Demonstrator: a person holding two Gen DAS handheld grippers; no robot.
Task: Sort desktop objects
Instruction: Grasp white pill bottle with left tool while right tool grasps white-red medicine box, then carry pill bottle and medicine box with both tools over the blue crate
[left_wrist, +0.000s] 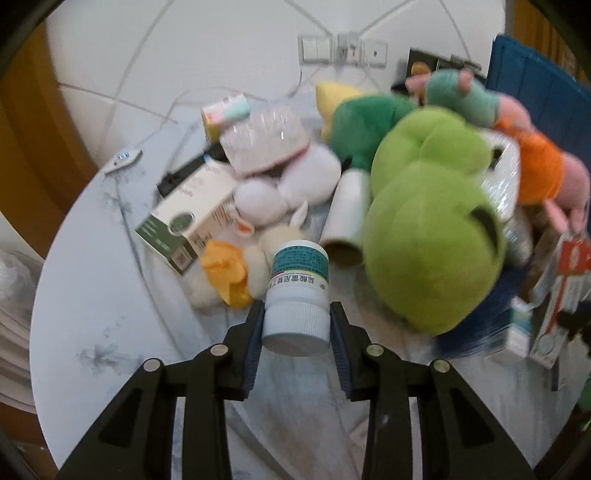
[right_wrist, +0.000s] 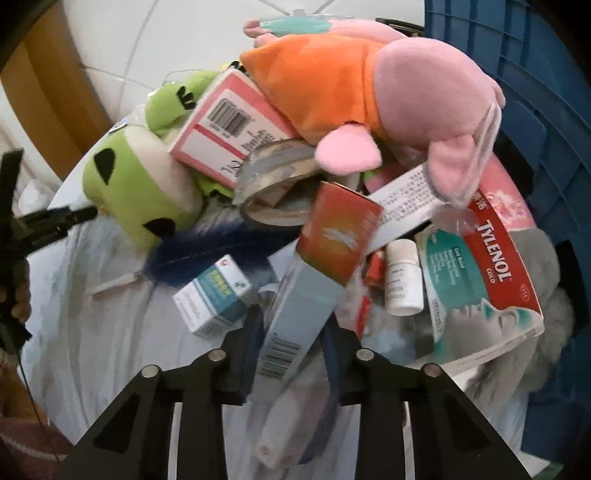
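While we hold both tools over the cluttered tabletop (left_wrist: 92, 295), each one has already closed on something from the heap. Our left tool (left_wrist: 297, 325) is clamped on a white pill bottle (left_wrist: 298, 295), the two dark pads pressing the ribbed cap from either side; we judge the cap was chosen because its ridges give a firm bite and it is the end nearest us. That bottle's long axis runs away from the tool toward 12 o'clock, cap toward us and base pointing at the pile, with its teal label reading upside down. It sits at the near edge of the heap, with a big green plush frog (left_wrist: 428, 229) at 2 o'clock, a yellow scrap (left_wrist: 225, 271) at 10 o'clock and a green-and-white carton (left_wrist: 188, 221) beyond that. Our right tool (right_wrist: 291, 325) is shut on a long box (right_wrist: 314, 284), pale blue at the near end and orange at the far end. Its long axis leans toward 1 o'clock, barcode end between the pads, orange end raised over the clutter; gripping the free end looks like the way to draw it out from under its neighbours. A small teal box (right_wrist: 214, 295) lies at 10 o'clock, a small white bottle (right_wrist: 402, 277) at 2 o'clock, a Tylenol pack (right_wrist: 495, 254) farther right, and a pink and orange plush pig (right_wrist: 388, 92) on top at 12 o'clock.
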